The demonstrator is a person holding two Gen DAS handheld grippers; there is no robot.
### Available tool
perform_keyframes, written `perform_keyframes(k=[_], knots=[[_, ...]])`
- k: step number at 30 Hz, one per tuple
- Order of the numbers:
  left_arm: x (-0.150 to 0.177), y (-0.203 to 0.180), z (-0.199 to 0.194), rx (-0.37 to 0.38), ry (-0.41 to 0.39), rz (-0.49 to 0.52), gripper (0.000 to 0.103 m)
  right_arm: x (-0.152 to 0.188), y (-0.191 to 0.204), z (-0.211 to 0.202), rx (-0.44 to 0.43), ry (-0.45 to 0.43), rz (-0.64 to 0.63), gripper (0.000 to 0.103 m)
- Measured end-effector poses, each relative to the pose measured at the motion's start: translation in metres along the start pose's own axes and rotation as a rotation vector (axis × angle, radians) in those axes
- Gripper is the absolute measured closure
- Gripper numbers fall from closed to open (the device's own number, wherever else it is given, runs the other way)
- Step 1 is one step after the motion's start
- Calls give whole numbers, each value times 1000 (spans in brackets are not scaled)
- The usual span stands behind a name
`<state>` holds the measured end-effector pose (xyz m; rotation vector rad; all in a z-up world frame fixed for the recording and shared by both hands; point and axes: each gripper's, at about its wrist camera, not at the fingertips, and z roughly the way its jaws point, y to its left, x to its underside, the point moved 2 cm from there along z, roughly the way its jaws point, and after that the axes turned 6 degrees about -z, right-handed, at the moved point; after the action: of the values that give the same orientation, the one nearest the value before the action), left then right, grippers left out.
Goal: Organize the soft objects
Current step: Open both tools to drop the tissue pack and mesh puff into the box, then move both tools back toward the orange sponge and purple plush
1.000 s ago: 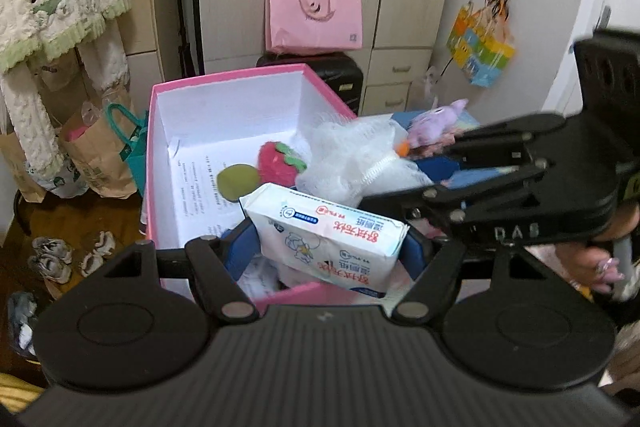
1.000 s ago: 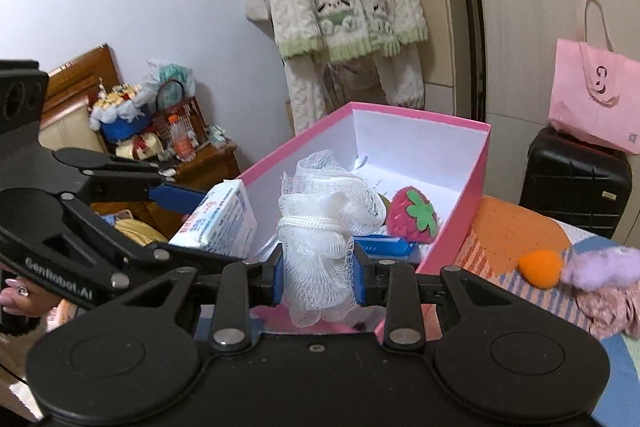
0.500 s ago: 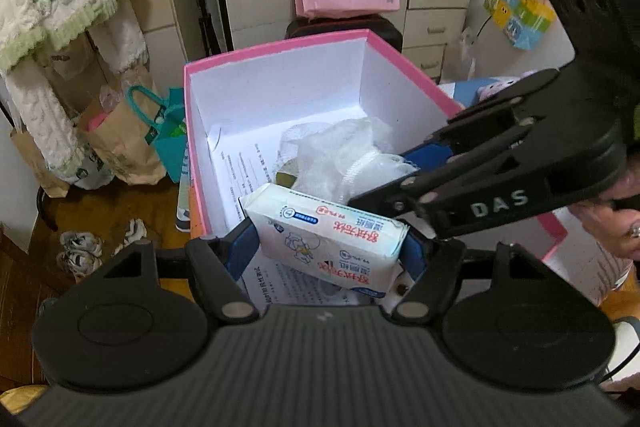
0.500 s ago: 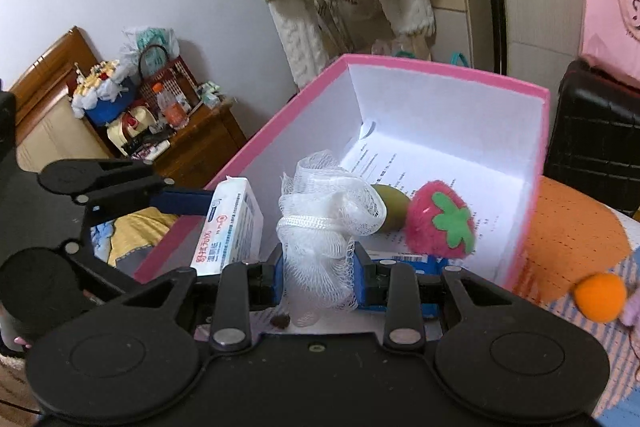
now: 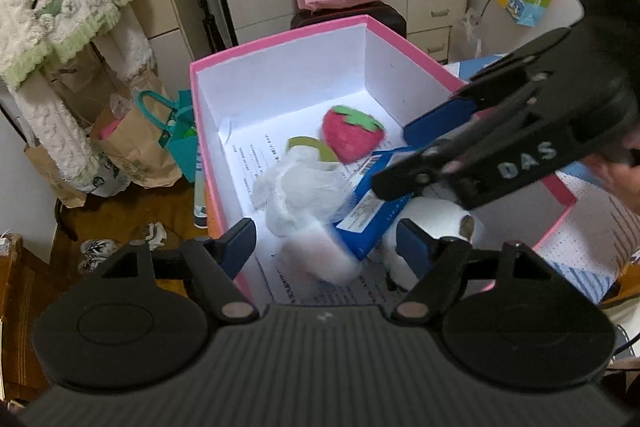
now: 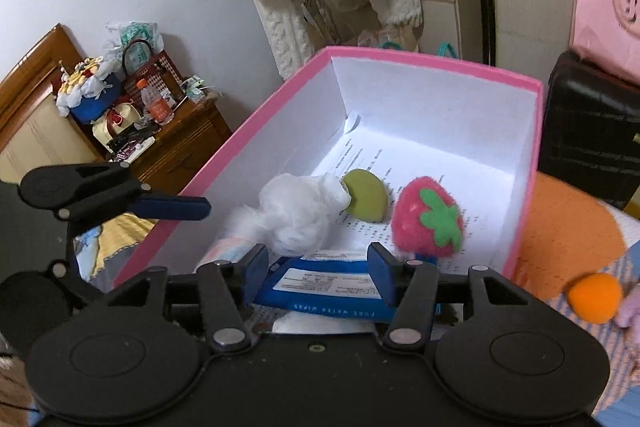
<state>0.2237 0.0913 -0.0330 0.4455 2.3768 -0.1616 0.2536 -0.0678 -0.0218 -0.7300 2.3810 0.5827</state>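
I have both grippers hanging over the near end of the pink box [image 5: 276,39], and every place below is given against that box.

My left gripper [image 5: 326,247] has just been opening; its jaws stand apart with nothing pressed between the pads. A blurred pale pack [image 5: 320,255], which I take for the tissue pack, shows between and below them, smeared, inside the box near its near wall. My right gripper [image 6: 318,269] has likewise just been opening, and its pads grip nothing. The white mesh puff [image 6: 292,215] lies on the box floor just beyond it, beside the left-hand wall as the right wrist camera sees it.

Deeper in, the green round piece [image 6: 366,201] touches the puff, and the strawberry plush [image 6: 426,219] sits just to its right, near the middle of the floor. A blue wipes pack [image 6: 332,287] lies flat at the near end, under the right gripper's fingers; whether they touch it I cannot tell. A white plush [image 5: 432,223] lies beside it.

The far half of the box floor is bare printed paper [image 6: 404,155], so the open room is there, up to the far wall. The pink rim stands on all sides; the left gripper's left finger sits just outside the left wall. Outside the right wall, an orange ball [image 6: 594,297] lies on the bedding.
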Motion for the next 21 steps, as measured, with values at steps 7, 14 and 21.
perform_keyframes(k=[7, 14, 21], knots=[[0, -6, -28, -20, -29, -18, 20, 9, 19, -36, 52, -45, -84, 42], [6, -21, -55, -61, -16, 17, 17, 20, 41, -67, 98, -69, -157, 42], [15, -27, -83, -65, -29, 15, 17, 33, 55, -94, 137, -89, -182, 42]])
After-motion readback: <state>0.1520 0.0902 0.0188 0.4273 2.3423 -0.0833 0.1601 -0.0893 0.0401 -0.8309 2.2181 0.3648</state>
